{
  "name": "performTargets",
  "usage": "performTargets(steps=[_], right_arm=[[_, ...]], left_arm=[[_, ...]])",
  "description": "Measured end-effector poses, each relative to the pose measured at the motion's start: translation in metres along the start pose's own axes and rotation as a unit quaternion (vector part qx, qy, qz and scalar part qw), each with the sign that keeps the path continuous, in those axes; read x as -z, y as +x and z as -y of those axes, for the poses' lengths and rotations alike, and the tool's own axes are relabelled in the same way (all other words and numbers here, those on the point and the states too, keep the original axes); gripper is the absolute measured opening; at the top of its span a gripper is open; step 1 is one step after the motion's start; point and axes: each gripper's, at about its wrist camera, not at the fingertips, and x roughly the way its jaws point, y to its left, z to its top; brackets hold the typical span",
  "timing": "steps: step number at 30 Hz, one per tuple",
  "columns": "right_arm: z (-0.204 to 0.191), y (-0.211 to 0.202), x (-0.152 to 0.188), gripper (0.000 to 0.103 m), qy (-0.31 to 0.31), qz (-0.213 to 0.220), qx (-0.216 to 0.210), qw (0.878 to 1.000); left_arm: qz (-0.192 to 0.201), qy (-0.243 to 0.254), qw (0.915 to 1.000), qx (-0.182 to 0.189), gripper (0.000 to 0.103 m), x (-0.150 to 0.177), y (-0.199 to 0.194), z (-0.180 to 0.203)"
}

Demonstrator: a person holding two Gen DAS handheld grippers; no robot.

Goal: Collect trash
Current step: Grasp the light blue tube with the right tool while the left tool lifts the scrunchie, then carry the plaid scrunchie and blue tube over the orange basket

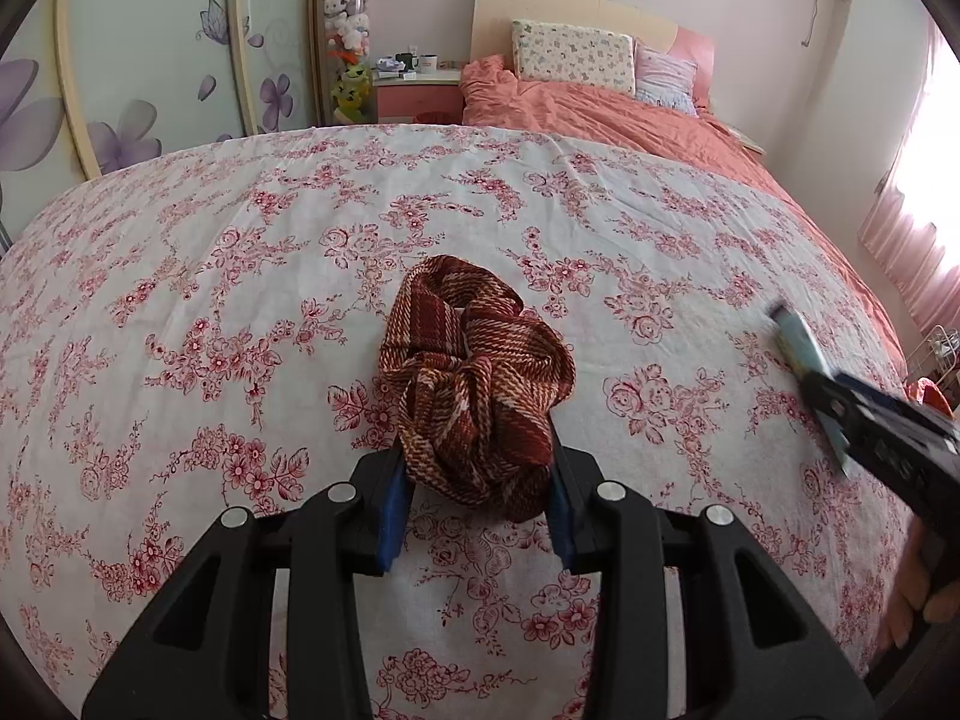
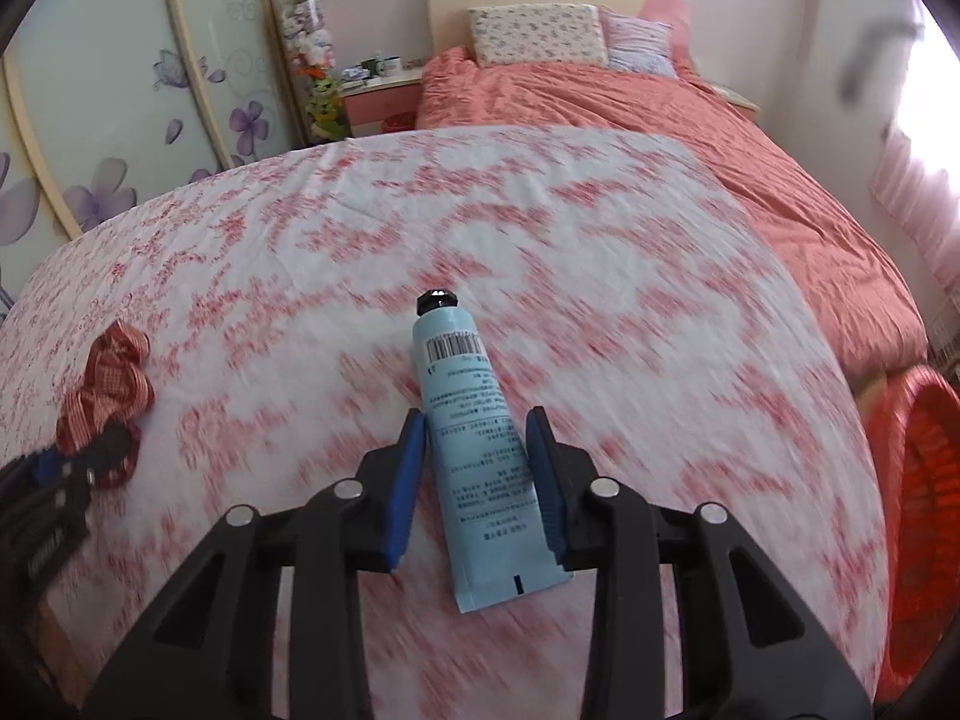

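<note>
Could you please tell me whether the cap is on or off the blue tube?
On. The blue tube has its black cap seated at the far end, seen in the right wrist view.

A pale blue tube (image 2: 474, 450) with a black cap, barcode and small print lies lengthwise, cap pointing away, over the floral bedspread (image 2: 660, 300). Well to its left, a crumpled red-brown striped scrunchie (image 1: 474, 384) rests on the same bedspread.

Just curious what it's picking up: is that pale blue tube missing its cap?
No, the pale blue tube between the right gripper's fingers has a black cap on its far end.
</note>
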Motion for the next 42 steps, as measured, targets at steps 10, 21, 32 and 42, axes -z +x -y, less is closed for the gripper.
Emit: performTargets(steps=[10,21,32,42], right_arm=[[0.017,-0.016,0.021,0.036,0.024,0.005,-0.021,0.999],[0.008,-0.006,0.014,0.040,0.014,0.013,-0.009,1.000],[0.008,-0.008,0.015,0.029,0.012,0.014,-0.016,1.000],[0.008,-0.045,0.014,0.028,0.013,0.050,-0.030,0.998]], left_arm=[[-0.007,0.001,1.0000,0.002,0.053,-0.004,0.002,0.003],[-0.006,0.001,0.9999,-0.013,0.056,-0.013,0.012,0.006],[0.005,-0.004,1.0000,-0.007,0.026,-0.016,0.010,0.005],[0.048,0.012,0.9988,-0.003,0.025,-0.022,-0.028,0.015]])
